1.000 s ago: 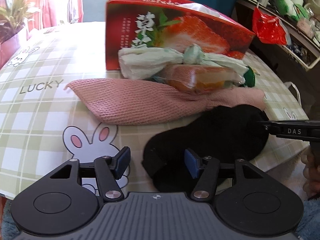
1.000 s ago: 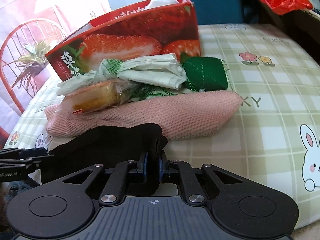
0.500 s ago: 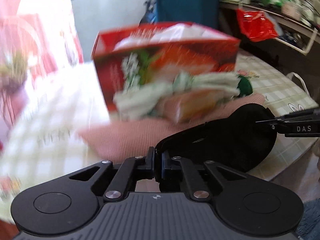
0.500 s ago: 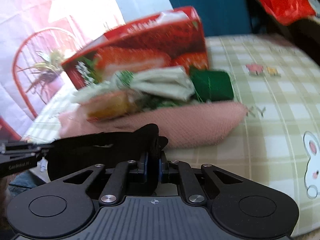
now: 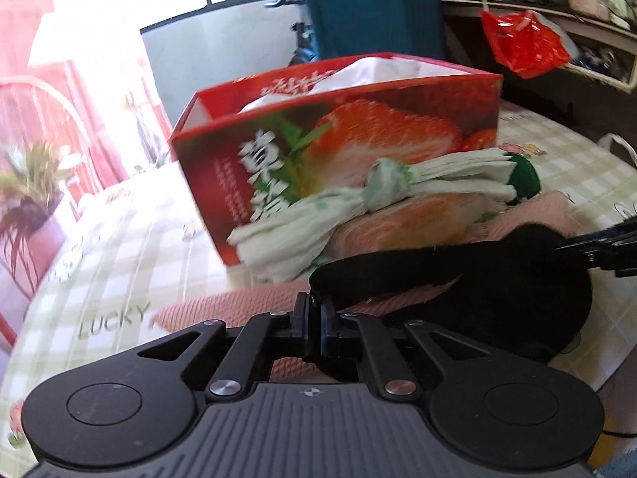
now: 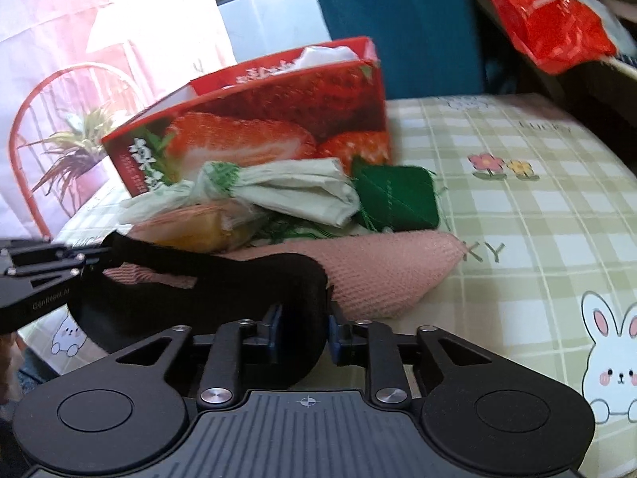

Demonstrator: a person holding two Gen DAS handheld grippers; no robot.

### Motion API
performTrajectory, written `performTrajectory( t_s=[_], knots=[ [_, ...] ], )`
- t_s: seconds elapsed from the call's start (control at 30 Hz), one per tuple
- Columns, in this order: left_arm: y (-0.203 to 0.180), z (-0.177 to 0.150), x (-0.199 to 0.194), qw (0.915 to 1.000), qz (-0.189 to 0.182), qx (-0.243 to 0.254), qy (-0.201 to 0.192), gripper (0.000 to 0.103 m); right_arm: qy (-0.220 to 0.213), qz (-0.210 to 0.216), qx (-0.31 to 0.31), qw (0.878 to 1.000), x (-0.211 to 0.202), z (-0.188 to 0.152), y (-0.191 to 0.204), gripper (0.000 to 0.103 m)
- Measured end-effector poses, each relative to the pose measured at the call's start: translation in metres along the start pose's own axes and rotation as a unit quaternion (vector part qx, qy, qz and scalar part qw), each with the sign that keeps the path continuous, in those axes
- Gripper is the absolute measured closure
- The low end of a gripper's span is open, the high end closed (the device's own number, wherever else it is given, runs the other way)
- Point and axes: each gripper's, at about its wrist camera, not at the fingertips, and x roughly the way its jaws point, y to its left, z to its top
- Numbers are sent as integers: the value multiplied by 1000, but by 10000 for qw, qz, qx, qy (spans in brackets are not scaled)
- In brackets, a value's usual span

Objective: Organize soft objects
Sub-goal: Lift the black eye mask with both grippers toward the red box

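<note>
Your left gripper [image 5: 316, 320] is clamped tight on one end of the black sock [image 5: 497, 279], while your right gripper [image 6: 304, 328] is opening its jaws with the other end between them. The sock hangs just above the pink knitted cloth [image 6: 382, 275]. Behind lie a knotted pale-green bag [image 6: 278, 191] and the strawberry box [image 5: 338, 135].

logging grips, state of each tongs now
left tongs: shut on the black sock
right tongs: opening, black sock between the pads
</note>
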Motion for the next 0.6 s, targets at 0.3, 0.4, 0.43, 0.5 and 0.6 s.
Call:
performTrajectory(
  t_s=[0.3,0.4,0.43,0.5,0.6],
  knots=[
    [25,-17,12,9956,-225,-811,418,97,105,16,78,9999,2,-1,-5,83],
    [25,-17,13,9954,-214,-815,458,97,51,24,-51,10000,-3,-1,3,81],
    [25,-17,12,9953,-209,-819,474,97,29,21,-70,10000,-5,-1,4,81],
    [24,-18,13,9952,-195,-814,497,96,-34,-3,-69,10000,-9,1,4,78],
    [23,-19,12,9950,-178,-820,533,96,-107,82,27,9999,-16,2,2,72]
  ],
)
